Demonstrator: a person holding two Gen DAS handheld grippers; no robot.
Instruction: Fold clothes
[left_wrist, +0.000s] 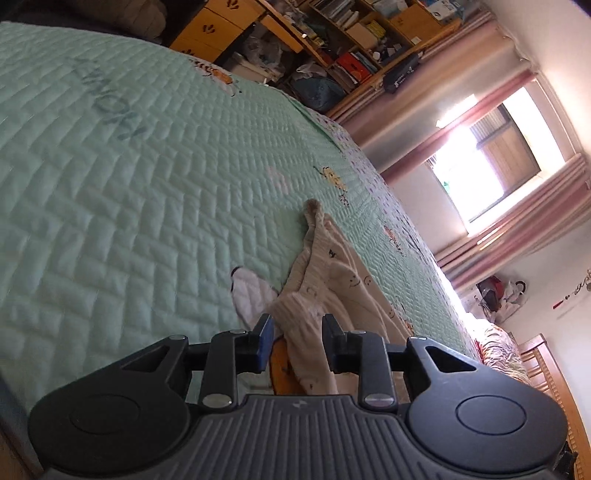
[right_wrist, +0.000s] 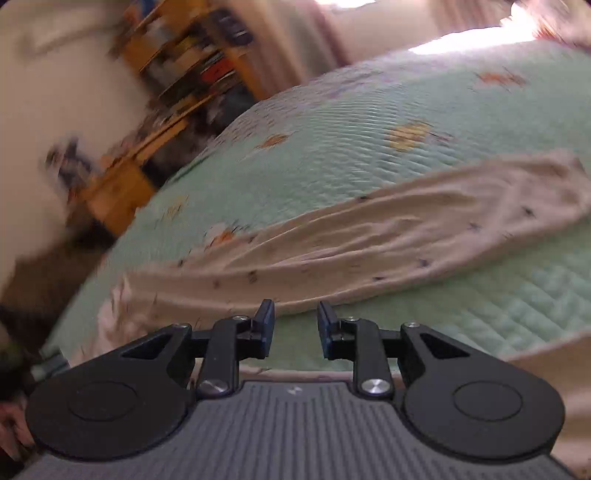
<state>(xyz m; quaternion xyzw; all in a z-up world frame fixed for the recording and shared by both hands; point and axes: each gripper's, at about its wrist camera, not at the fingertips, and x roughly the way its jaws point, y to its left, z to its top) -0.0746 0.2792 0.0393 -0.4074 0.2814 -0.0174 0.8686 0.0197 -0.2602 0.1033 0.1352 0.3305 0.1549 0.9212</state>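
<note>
A cream garment (left_wrist: 332, 266) with small printed faces lies bunched on the mint-green quilted bedspread (left_wrist: 147, 184). One ribbed cuff of it sits between the fingers of my left gripper (left_wrist: 298, 328); the jaws stand apart, and a gap shows beside the left pad. A small white cloth (left_wrist: 251, 295) lies just left of it. In the blurred right wrist view the same cream garment (right_wrist: 369, 229) stretches in a long wrinkled strip across the bedspread (right_wrist: 332, 147). My right gripper (right_wrist: 296, 321) hangs open just short of its near edge, with nothing between the fingers.
Wooden shelves (left_wrist: 351, 44) crammed with books and boxes stand beyond the bed's far side. A bright window (left_wrist: 491, 166) with pink curtains lies to the right. A wooden frame (left_wrist: 546, 362) shows at the bed's right end. An orange patch (left_wrist: 282, 369) lies under the cuff.
</note>
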